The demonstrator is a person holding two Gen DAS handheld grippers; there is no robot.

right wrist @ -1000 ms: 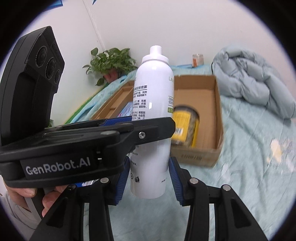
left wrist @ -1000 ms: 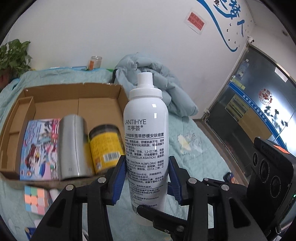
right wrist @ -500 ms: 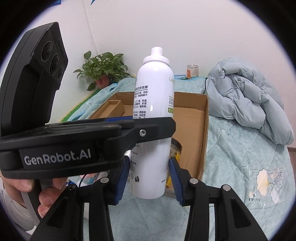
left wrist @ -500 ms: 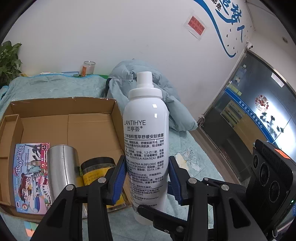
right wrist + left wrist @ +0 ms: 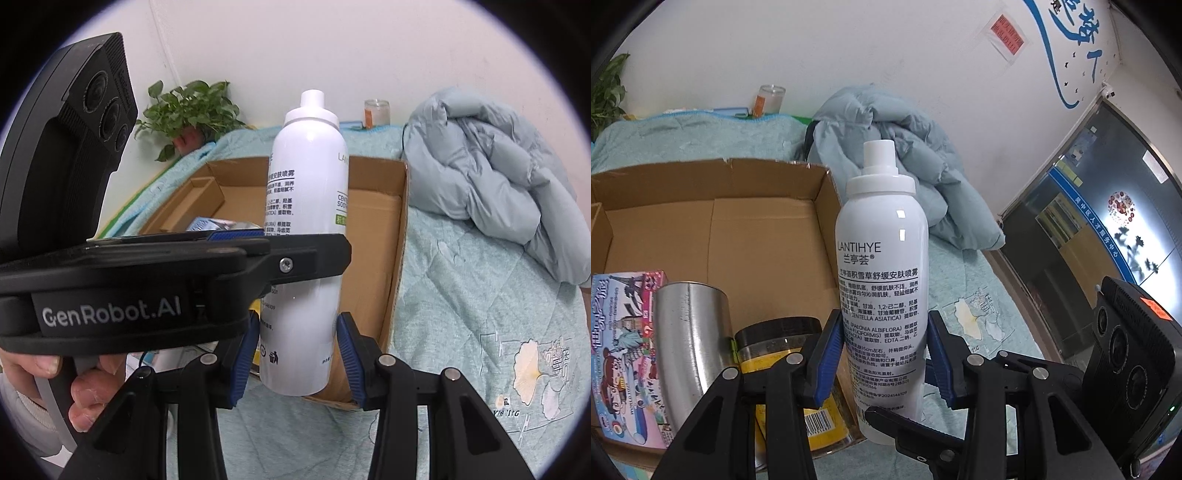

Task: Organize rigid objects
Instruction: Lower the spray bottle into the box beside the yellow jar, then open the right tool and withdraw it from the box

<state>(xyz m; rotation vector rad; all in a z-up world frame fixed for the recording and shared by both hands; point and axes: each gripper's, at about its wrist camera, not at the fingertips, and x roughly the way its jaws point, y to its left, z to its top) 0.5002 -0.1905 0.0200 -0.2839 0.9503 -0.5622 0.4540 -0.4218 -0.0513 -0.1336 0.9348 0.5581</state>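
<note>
A white spray bottle [image 5: 882, 280] stands upright between the blue pads of my left gripper [image 5: 882, 354], which is shut on its lower half. In the right wrist view the same bottle [image 5: 306, 206] is clamped near its base by my right gripper [image 5: 299, 354], also shut on it. The left gripper's body [image 5: 147, 288] crosses that view just above. Behind the bottle lies an open cardboard box [image 5: 738, 229] holding a colourful carton [image 5: 620, 350], a steel cup [image 5: 690, 343] and a yellow-labelled jar [image 5: 775, 343]. The bottle hangs by the box's near right corner [image 5: 373, 229].
A pale blue puffy jacket [image 5: 916, 177] is heaped on the teal bed cover [image 5: 480, 314] to the right of the box. A potted plant [image 5: 188, 110] and a glass candle [image 5: 770, 99] stand by the wall. A glass door [image 5: 1108, 221] is at far right. A hand [image 5: 85, 391] holds the left gripper.
Both grippers have carried the bottle toward the box. The box and its contents now look nearer and lie right behind the bottle. The grips have not changed.
</note>
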